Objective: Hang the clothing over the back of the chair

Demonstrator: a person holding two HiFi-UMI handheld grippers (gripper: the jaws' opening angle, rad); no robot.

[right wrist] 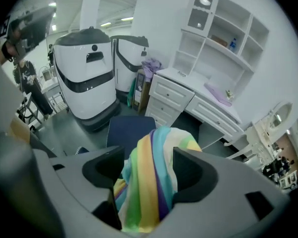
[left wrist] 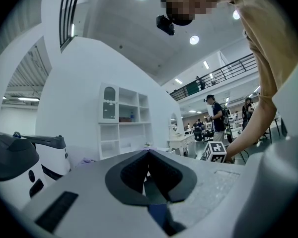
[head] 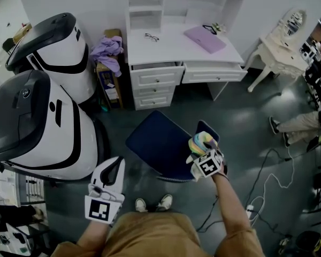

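Note:
A rainbow-striped garment (head: 201, 142) lies draped over the top of the navy chair's (head: 158, 143) back. My right gripper (head: 204, 155) points down over it. In the right gripper view the striped garment (right wrist: 148, 185) hangs between the jaws of my right gripper (right wrist: 149, 158), which stand wide and open, and the chair seat (right wrist: 128, 130) shows beyond. My left gripper (head: 115, 164) is held low at the left, away from the chair. In its own view the left gripper (left wrist: 149, 152) is shut with nothing in it.
A white desk (head: 171, 55) with drawers stands behind the chair, with a purple sheet (head: 205, 39) and glasses (head: 152, 37) on it. Two large white-and-black machines (head: 37, 122) fill the left. Cables (head: 267, 181) run over the floor at right, near a seated person's legs (head: 299, 125).

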